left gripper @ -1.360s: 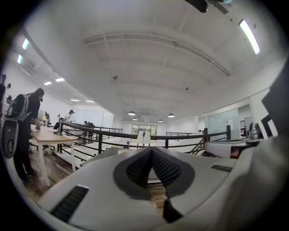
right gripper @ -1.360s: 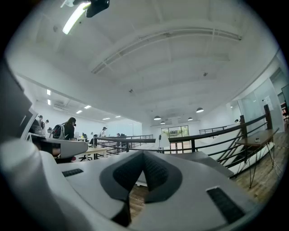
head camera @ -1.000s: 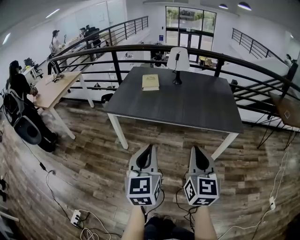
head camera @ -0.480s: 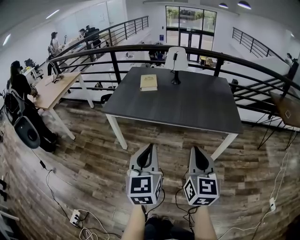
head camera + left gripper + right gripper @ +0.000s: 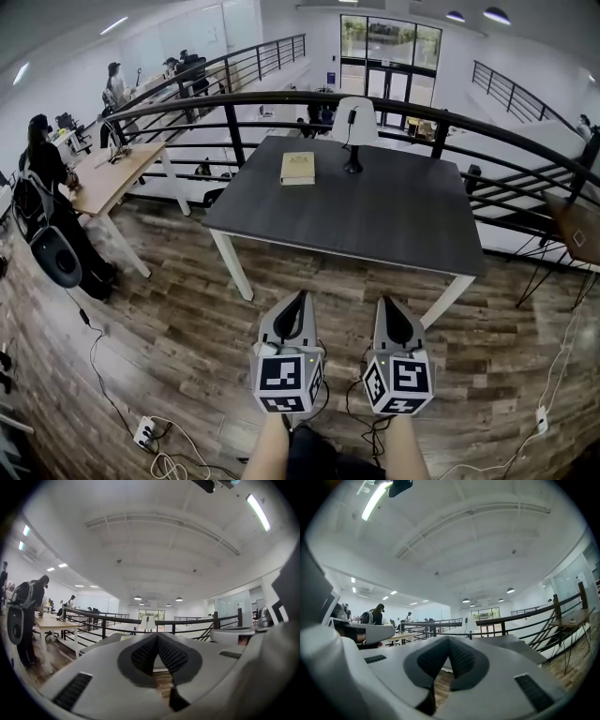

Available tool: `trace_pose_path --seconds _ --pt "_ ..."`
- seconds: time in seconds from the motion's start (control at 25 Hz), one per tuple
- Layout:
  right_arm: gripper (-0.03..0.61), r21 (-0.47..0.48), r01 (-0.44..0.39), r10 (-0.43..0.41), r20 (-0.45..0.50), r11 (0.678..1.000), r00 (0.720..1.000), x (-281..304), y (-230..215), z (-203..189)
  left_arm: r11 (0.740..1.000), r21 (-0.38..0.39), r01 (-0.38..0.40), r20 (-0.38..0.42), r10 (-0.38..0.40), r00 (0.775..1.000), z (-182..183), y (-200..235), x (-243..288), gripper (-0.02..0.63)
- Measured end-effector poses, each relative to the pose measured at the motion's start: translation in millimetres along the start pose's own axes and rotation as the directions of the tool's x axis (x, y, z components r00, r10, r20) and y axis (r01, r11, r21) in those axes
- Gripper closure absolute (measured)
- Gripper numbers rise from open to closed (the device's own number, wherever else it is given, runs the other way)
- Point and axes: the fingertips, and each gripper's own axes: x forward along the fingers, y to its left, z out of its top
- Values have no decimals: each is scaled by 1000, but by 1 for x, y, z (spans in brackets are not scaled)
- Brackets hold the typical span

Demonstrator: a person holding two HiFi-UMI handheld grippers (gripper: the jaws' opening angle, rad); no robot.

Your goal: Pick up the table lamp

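the left tongs (image 5: 300, 296) and the right tongs (image 5: 387, 302) are held side by side low in the head view, over the wood floor (image 5: 178, 319). each points level toward the dark tabletop (image 5: 375, 216) ahead, short of its near edge. in the left gripper view the left tongs (image 5: 158, 638) are pinched together, with the pads meeting at the tip and nothing between them. the right gripper view shows the right tongs (image 5: 448, 640) the same way, closed and empty.

the table lamp (image 5: 355, 122) stands upright at the far edge of the tabletop, about midway along that side and well apart from both tongs. it has a white shade on a thin black stem with a small black foot. in the left gripper view the table lamp (image 5: 148, 623) shows small, just above the jaw tips.

a tan book (image 5: 298, 168) lies flat on the tabletop to the left of the lamp, near it but not touching. a black railing (image 5: 234, 103) curves behind the tabletop. off to the left is a light wooden tabletop (image 5: 103, 183) with a person (image 5: 42, 164) beside it. a power strip (image 5: 145, 433) with cables lies on the floor at the lower left.
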Motion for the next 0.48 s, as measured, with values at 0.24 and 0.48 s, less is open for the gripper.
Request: trace_pose_path --seconds 0.24,0.48 --pt "566 2 -4 4 -14 1000 1000 15 -3 -7 1000 7 -9 -18 9 1000 -10 7 10 588" --pt "566 1 3 -3 -25 1000 1000 45 -5 -12 1000 7 -23 -28 23 999 -15 32 34 588"
